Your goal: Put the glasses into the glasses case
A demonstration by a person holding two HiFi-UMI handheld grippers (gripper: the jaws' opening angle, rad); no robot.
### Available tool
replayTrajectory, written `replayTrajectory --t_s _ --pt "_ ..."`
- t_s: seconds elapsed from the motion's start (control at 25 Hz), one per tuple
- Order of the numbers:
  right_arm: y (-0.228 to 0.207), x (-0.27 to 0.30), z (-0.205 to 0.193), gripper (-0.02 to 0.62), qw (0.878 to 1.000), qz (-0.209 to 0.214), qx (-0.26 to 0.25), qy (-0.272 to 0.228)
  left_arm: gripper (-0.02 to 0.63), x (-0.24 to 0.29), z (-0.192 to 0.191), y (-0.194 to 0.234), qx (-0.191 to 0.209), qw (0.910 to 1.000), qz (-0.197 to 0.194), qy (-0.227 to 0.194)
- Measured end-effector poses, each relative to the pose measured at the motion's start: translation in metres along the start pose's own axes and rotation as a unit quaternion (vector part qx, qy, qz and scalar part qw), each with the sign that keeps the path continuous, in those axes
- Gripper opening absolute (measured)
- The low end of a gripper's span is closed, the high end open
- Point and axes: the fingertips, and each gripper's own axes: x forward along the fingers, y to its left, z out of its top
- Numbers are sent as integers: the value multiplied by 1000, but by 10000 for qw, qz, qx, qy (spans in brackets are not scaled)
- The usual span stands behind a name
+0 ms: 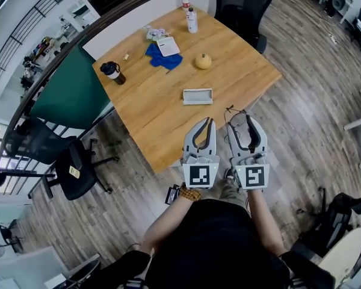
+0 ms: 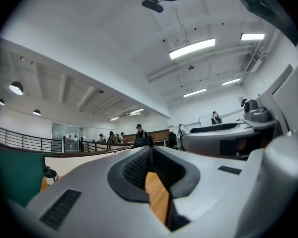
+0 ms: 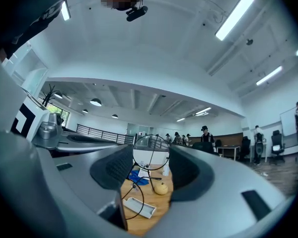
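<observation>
The right gripper [image 1: 241,123] had its jaws partly closed on the glasses [image 3: 151,152]. The dark ribbed pads [image 3: 118,168] stood on both sides of one round lens with a thin wire rim, and this lens was upright between the tips. The second lens hung lower, close to the left pad. The left gripper [image 2: 150,150] had its jaws closed together at the tips and nothing was between them; only a strip of the wooden table [image 1: 144,104] showed through the gap behind the tips. In the head view both grippers were side by side, near each other, at the near edge of the table, and both pointed toward its middle. The glasses case [image 1: 197,96], light grey and open like a shallow tray, lay flat on the table just ahead of the two grippers and did not touch them. Behind the case there was a small round yellow object [image 1: 203,61], and beside it a blue cloth [image 1: 162,58] with a white card [image 1: 168,46] on it. A dark cup [image 1: 112,71] stood near the left edge of the table, and two bottles [image 1: 191,18] stood at the far corner.
</observation>
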Motion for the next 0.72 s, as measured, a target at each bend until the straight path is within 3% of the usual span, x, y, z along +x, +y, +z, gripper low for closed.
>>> replayTrajectory --t_s 0.4,0.56,0.72 --pt "-68 26 -32 225 9940 1044 17 322 35 62 -14 -35 191 9970 697 263" --pt "-78 47 -45 225 9882 1498 -45 331 35 70 -23 -27 158 9921 1179 406" --pt "-82 75 -68 225 9848 1684 -35 429 35 81 -37 -7 102 9887 1432 433"
